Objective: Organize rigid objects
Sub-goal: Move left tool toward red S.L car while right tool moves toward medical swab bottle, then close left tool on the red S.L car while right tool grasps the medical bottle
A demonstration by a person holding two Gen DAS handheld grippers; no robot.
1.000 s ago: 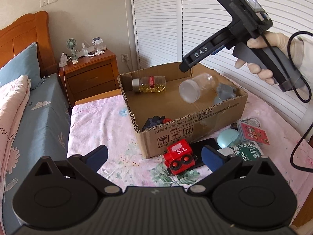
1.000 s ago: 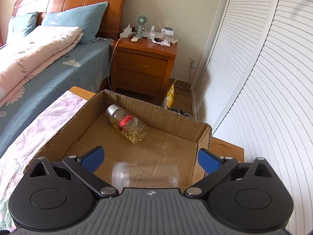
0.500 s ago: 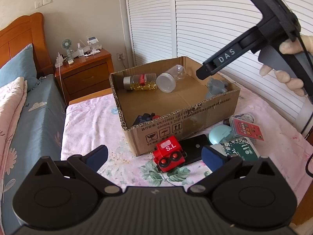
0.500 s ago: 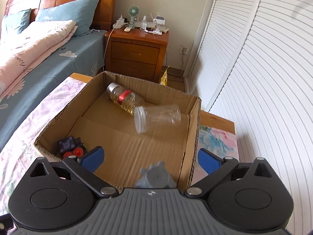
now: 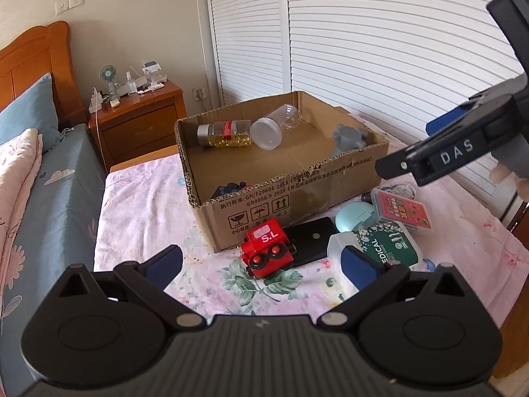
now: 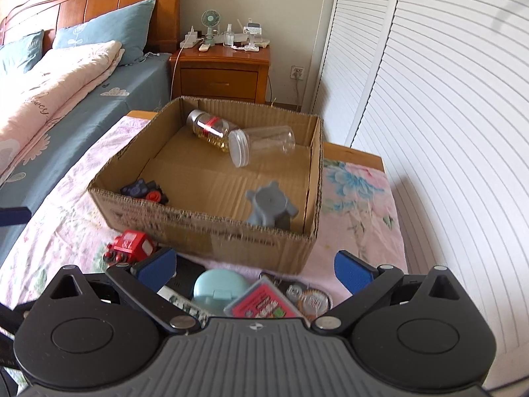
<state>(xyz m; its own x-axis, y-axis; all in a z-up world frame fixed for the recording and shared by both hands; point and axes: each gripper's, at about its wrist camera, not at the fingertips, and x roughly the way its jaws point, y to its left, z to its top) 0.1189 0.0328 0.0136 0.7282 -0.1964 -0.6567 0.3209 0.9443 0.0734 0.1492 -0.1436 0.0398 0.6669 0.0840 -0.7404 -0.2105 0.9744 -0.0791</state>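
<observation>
A cardboard box (image 5: 297, 195) (image 6: 211, 228) sits on a floral-clothed table. Inside it lie a clear plastic jar (image 5: 276, 125) (image 6: 261, 144), a glass jar of yellow capsules (image 5: 226, 134) (image 6: 208, 129), a grey knob-shaped piece (image 5: 348, 137) (image 6: 271, 206) and a dark toy (image 6: 143, 192). In front of the box lie a red toy engine (image 5: 267, 248) (image 6: 129, 246), a black phone (image 5: 314, 238), a mint round case (image 5: 355, 216) (image 6: 220, 289), a card box (image 5: 400, 208) (image 6: 264, 306) and a green pack (image 5: 383, 244). My left gripper (image 5: 261, 264) is open, just short of the red engine. My right gripper (image 6: 254, 269) is open and empty above the front items.
A bed (image 6: 66, 76) with blue sheet and pink quilt lies left of the table. A wooden nightstand (image 6: 221, 72) with a small fan stands behind the box. White louvred doors (image 6: 429, 99) run along the right. A round tin (image 6: 309, 297) lies by the card box.
The clear jar dropped from my right gripper into the box and rolled against the capsule jar. My right gripper then drew back and right, out over the front items.
</observation>
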